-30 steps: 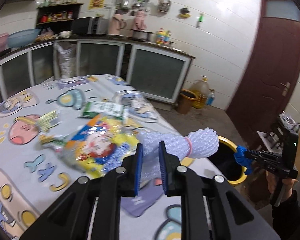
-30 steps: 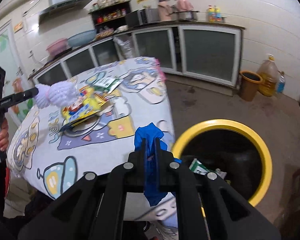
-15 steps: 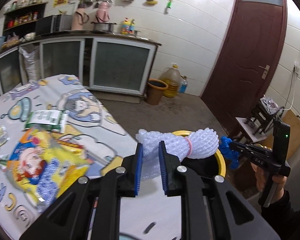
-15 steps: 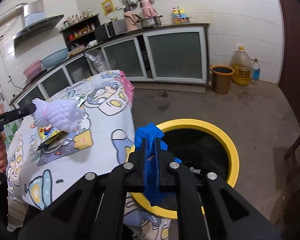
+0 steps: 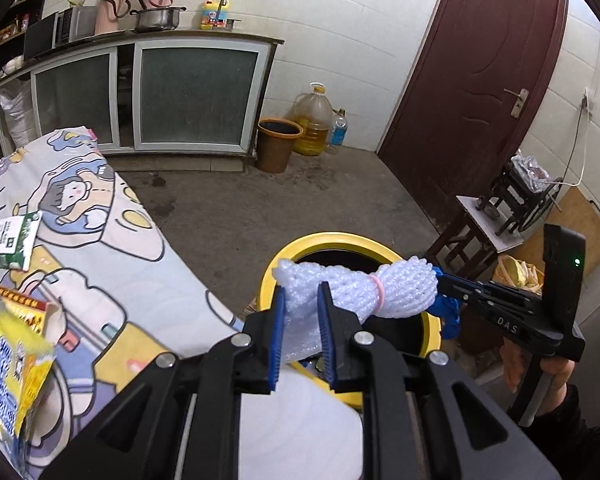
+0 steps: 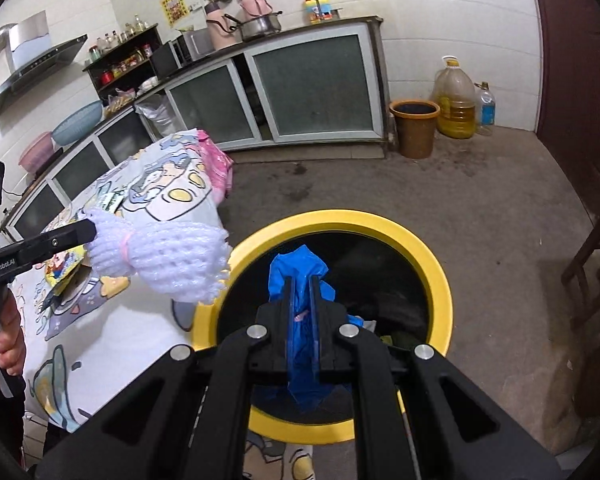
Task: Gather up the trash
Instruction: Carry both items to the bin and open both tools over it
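Observation:
My left gripper (image 5: 302,300) is shut on a white foam net bundle (image 5: 364,290) tied with a pink band, held at the edge of the yellow-rimmed trash bin (image 5: 300,246). The bundle also shows in the right wrist view (image 6: 168,258), beside the bin rim (image 6: 440,276). My right gripper (image 6: 300,284) is shut on a blue plastic bag (image 6: 298,264) held over the bin's dark opening. The right gripper also shows in the left wrist view (image 5: 440,280) with the blue bag (image 5: 450,314) hanging behind the foam bundle.
A table with a cartoon-print cloth (image 5: 112,272) carries a yellow snack bag (image 5: 8,364) and a green-white packet (image 5: 8,236). A brown bucket (image 5: 278,144), an oil jug (image 5: 314,120), a stool (image 5: 472,224) and a dark red door (image 5: 472,72) stand around the concrete floor.
Both grippers have swung from the table towards the bin. The blue bag is now over the bin opening and the foam bundle is at its rim.

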`<control>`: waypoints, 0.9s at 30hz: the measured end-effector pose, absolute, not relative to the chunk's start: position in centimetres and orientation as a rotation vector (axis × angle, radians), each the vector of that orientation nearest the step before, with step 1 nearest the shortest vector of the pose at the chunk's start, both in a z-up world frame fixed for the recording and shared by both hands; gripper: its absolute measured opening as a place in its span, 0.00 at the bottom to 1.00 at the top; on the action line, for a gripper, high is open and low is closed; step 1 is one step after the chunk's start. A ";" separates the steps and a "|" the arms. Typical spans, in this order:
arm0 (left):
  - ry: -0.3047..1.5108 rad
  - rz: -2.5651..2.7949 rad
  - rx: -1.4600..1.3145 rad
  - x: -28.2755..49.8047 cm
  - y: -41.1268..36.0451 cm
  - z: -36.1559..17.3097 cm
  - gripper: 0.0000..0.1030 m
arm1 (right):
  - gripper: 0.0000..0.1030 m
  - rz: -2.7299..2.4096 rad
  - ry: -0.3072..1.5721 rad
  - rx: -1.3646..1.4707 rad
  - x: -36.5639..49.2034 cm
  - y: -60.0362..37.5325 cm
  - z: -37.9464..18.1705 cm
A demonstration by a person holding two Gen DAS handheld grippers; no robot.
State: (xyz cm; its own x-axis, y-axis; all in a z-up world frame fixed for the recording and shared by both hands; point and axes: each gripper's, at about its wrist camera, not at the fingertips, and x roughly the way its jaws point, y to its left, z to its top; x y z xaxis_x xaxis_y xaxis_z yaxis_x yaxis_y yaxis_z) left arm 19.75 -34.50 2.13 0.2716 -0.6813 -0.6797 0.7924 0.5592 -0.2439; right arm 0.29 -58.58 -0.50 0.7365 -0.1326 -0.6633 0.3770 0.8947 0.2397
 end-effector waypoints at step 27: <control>0.806 -0.938 0.142 19.9 -41.9 -0.5 0.92 | 0.64 -0.383 0.791 0.499 0.2 -62.0 -4.6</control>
